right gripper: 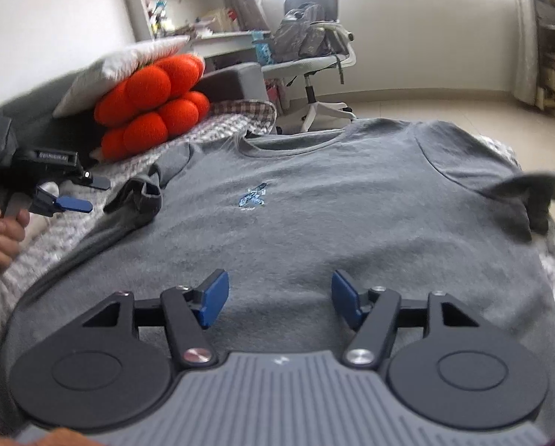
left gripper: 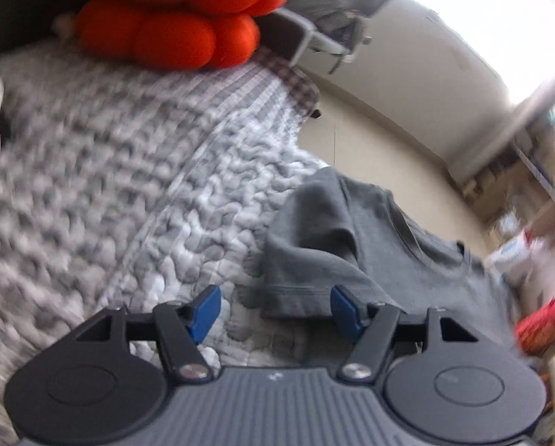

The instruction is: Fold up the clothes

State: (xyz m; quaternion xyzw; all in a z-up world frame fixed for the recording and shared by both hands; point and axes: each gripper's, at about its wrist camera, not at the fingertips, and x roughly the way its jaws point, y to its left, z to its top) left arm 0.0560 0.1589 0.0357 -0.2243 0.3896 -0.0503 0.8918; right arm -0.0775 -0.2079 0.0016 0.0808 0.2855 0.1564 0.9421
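Beige floor (right gripper: 445,107) lies beyond our bed's quilt (left gripper: 91,186); the grey T-shirt (right gripper: 314,204) lies face-up, sleeves rumpled. Our left gripper (left gripper: 275,310) and right gripper (right gripper: 279,299) hold jaws apart.

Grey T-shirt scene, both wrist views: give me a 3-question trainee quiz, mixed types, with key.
1. True or false: the left gripper is shut on the sleeve of the grey T-shirt.
2. Multiple choice: the T-shirt lies spread with its blue chest logo facing (A) up, (B) down, (C) folded out of sight.
3. Fill in: the orange cushion sits beyond the shirt on the ____ side of the right wrist view.

Key: 1 false, both it and the right gripper are open and hold nothing. 2 A. 3 left.
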